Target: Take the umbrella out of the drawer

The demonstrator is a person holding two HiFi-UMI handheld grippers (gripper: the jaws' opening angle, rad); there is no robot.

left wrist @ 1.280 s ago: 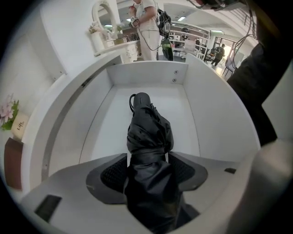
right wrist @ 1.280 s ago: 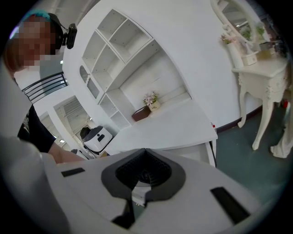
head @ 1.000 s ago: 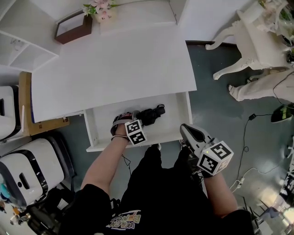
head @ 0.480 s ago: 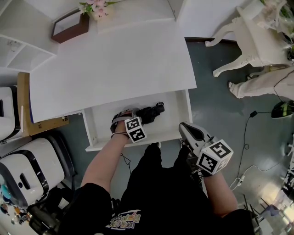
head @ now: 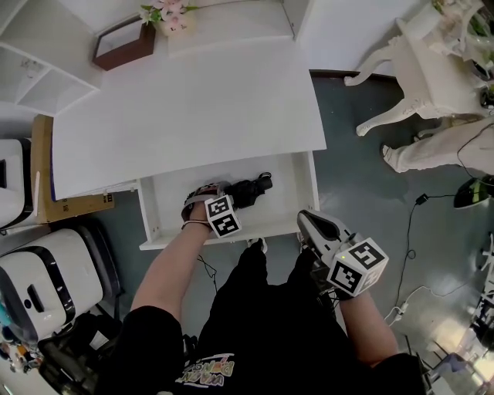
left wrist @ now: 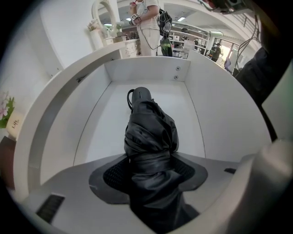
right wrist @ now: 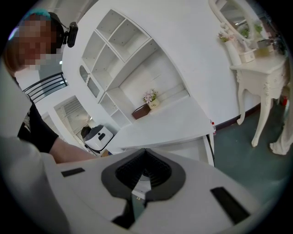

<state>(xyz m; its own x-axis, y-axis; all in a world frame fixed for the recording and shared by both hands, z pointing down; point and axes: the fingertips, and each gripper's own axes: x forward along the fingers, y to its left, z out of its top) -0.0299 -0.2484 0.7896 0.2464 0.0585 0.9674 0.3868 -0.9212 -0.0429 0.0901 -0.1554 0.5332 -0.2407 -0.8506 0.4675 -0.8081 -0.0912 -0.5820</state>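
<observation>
Two white machines [head: 38, 285]: we are seeing them standing on the floor at the far left, beside the white desk [head: 201, 116].
Brown box [head: 123, 44]: it is sitting at the desk's back left corner, with pink flowers [head: 166, 14] just beside it.
Left gripper [head: 218, 198]: we are reaching it down into the open drawer [head: 289, 210]. Its jaws are pressing in on the umbrella from both sides, and the black fabric is bunching between the pads.
Umbrella [left wrist: 151, 132]: folded and black, it is extending across the middle of the drawer. Its handle end is pointing away from our left gripper, toward the drawer's right side.
Right gripper [head: 315, 225]: we are holding it outside the drawer, just off the front right corner. Its jaws are resting together with nothing between them.
Ornate white table [head: 432, 62]: it is standing on the dark floor at the far right, well apart from the desk.
</observation>
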